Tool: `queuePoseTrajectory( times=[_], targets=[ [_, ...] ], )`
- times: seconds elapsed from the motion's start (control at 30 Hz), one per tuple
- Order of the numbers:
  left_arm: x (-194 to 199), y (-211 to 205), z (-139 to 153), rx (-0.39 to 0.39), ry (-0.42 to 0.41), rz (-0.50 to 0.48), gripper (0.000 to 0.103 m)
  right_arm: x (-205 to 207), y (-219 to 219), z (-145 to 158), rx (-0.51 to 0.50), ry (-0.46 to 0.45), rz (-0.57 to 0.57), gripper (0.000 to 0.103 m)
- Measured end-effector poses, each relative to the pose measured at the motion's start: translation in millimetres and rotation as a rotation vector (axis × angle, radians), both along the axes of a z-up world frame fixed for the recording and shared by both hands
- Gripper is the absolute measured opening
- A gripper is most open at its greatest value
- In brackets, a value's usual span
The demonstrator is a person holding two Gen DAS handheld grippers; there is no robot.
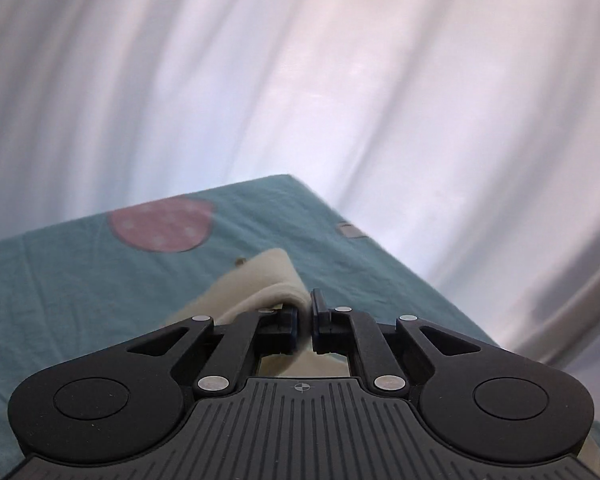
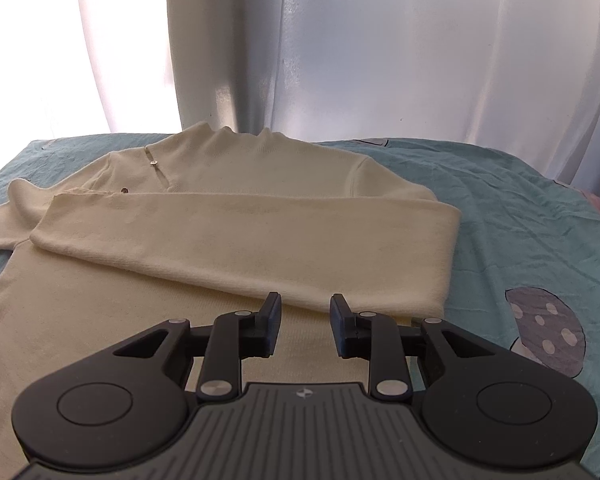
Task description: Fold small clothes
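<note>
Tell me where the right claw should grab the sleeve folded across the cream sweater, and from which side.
Probably the cuff end of the folded sleeve, at the frayed edge on the picture's left. There the fabric ends in a free, thin edge over the cream sweater; the right end is a closed fold. Bring the right claw in low from the near side, pads above and below.

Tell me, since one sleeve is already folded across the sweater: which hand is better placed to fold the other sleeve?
Left, probably. The left gripper is already shut on a cream fold of the sweater. The right gripper hovers open over the folded sleeve, holding nothing.
</note>
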State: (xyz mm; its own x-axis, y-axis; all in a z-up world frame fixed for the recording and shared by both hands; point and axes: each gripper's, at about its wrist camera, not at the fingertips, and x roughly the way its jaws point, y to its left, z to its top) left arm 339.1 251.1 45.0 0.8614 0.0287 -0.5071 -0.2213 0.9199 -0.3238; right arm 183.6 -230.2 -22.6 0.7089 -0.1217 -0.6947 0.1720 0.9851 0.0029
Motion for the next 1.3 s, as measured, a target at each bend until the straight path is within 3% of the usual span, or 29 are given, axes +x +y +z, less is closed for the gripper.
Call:
queuePoseTrajectory(
  times=[0.1,0.2,0.33,0.43,0.47,0.63,0.77,0.9,1.03,1.13,1.17,1.2,1.3],
  targets=[
    [-10,-79,22,0.106,-0.072,-0.240,0.008,-3,-1,2,0.014,-0.011,-0.001,0.026],
    [-23,-163,21,0.165,-0.094,-0.467,0.008,-7,-3,6,0.034,-0.026,-0.005,0.026],
    [-34,-255,-20,0.270,0.002,-0.664,0.012,-11,-8,7,0.052,-0.033,-0.015,0.026],
    [-44,-282,-43,0.292,0.053,-0.739,0.028,-15,-13,8,0.061,-0.037,-0.024,0.026],
    [-46,-284,-46,0.281,0.053,-0.740,0.040,-16,-15,9,0.064,-0.038,-0.027,0.026],
    [-56,-267,-47,0.195,0.033,-0.740,0.058,-23,-24,7,0.085,-0.041,-0.043,0.028],
    [-45,-243,-46,0.055,0.072,-0.672,0.061,-25,-29,4,0.126,-0.041,-0.059,0.028],
    [-27,-213,-58,-0.150,0.148,-0.567,0.060,-26,-30,4,0.133,-0.048,-0.054,0.028],
    [-10,-192,-69,-0.251,0.190,-0.463,0.052,-28,-31,5,0.135,-0.051,-0.055,0.028],
    [3,-188,-74,-0.301,0.230,-0.435,0.025,-28,-31,5,0.132,-0.050,-0.057,0.028],
    [7,-188,-75,-0.299,0.246,-0.420,0.014,-28,-31,5,0.132,-0.049,-0.057,0.028],
    [9,-189,-75,-0.293,0.257,-0.410,0.009,-28,-32,5,0.132,-0.050,-0.058,0.028],
    [5,-203,-61,-0.239,0.201,-0.443,0.009,-29,-32,6,0.130,-0.053,-0.061,0.028]
  ],
)
